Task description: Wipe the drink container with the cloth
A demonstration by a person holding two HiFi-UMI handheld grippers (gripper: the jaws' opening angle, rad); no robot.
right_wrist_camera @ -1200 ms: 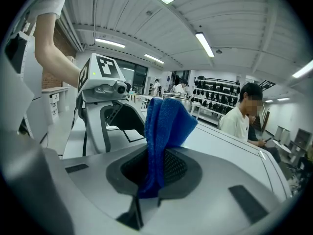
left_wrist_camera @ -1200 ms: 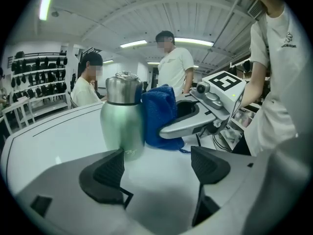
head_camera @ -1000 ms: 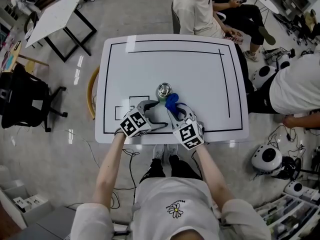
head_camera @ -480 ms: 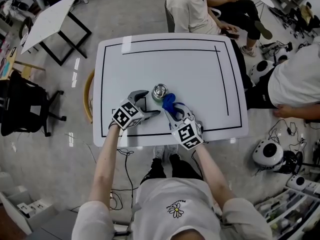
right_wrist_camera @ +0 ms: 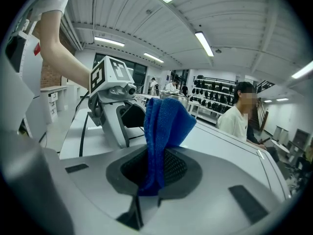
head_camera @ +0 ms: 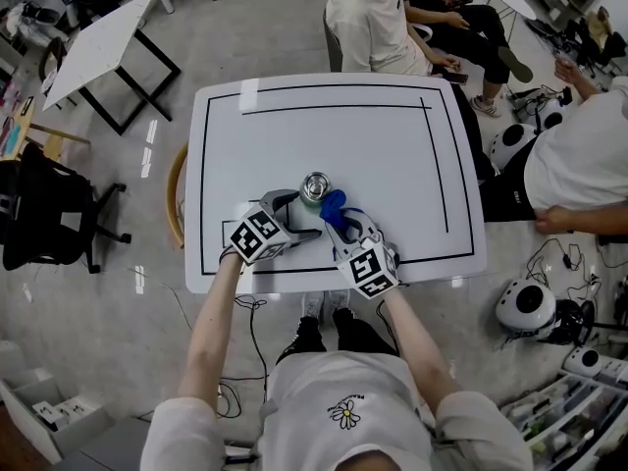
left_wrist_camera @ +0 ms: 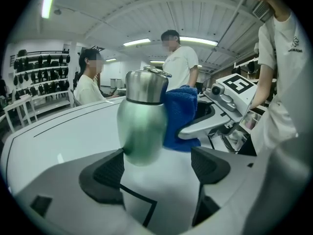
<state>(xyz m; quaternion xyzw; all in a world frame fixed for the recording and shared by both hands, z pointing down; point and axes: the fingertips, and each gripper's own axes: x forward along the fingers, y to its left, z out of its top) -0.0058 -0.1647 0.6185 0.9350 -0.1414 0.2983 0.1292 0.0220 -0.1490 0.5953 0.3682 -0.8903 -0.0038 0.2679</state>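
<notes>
The left tool (left_wrist_camera: 156, 156) has edged closer, jaws spread before the drink container (left_wrist_camera: 142, 126). It looks like smooth, slippery, tippy steel, best gripped mid-body. The right tool (right_wrist_camera: 159, 168) clamps the soft cloth (right_wrist_camera: 164, 126).

Our right gripper (right_wrist_camera: 155, 173) pinching the blue cloth (right_wrist_camera: 164, 124) (it stands upright), our left gripper (right_wrist_camera: 113, 102) just beyond, white table (right_wrist_camera: 230, 143) beneath

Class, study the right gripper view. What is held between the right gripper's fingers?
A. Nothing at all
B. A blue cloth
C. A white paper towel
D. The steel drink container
B: in the right gripper view, the right gripper has its fingers closed on the blue cloth, which stands up out of them.
</notes>
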